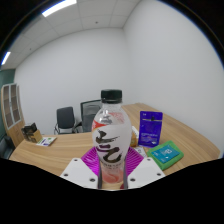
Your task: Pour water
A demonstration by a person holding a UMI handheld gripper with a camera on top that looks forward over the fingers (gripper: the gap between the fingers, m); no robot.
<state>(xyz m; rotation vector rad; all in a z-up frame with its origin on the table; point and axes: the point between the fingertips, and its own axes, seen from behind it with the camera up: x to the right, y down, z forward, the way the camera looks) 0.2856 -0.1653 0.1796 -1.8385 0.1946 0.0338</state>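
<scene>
A clear plastic bottle (110, 135) with a white cap, a white label with black brush strokes and pinkish liquid stands upright between my two fingers. My gripper (111, 172) is shut on the bottle's lower body, the magenta pads (91, 158) pressing on both sides. The bottle is lifted above the wooden table (60, 150). Its base is hidden behind the fingers.
A blue box (150, 128) stands on the table to the right of the bottle, and a teal packet (166, 153) lies in front of it. Office chairs (66, 119) stand beyond the table. A small object (31, 132) lies at the table's far left.
</scene>
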